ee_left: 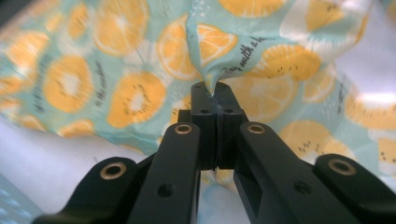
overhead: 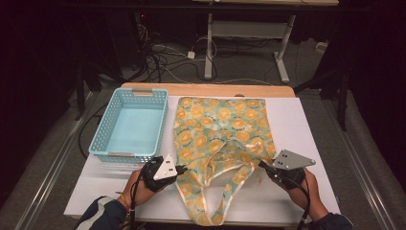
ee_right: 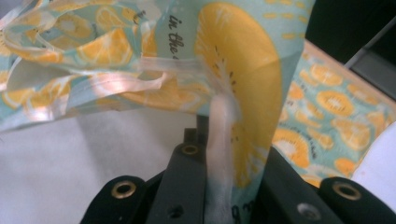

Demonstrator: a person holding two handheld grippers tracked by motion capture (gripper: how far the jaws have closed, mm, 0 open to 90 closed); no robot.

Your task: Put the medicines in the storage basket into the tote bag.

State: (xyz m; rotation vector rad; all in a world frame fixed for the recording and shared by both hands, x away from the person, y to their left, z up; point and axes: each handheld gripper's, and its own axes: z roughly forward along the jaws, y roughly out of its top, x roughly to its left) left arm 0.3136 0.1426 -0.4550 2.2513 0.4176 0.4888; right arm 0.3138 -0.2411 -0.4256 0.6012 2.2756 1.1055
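A teal tote bag printed with orange slices point(overhead: 220, 129) lies on the white table point(overhead: 297, 124), its handles trailing toward the front edge. My left gripper point(overhead: 182, 168) is at the bag's near left corner and is shut on a pinch of the fabric point(ee_left: 212, 79). My right gripper point(overhead: 263, 165) is at the bag's near right corner, shut on the bag's edge point(ee_right: 233, 140), which drapes over its jaws. Both corners look slightly lifted off the table.
A light blue plastic basket point(overhead: 129, 125), with nothing in it, stands left of the bag. A wooden strip point(overhead: 206, 89) runs along the table's far edge. Cables and a desk frame point(overhead: 249, 43) lie on the floor beyond.
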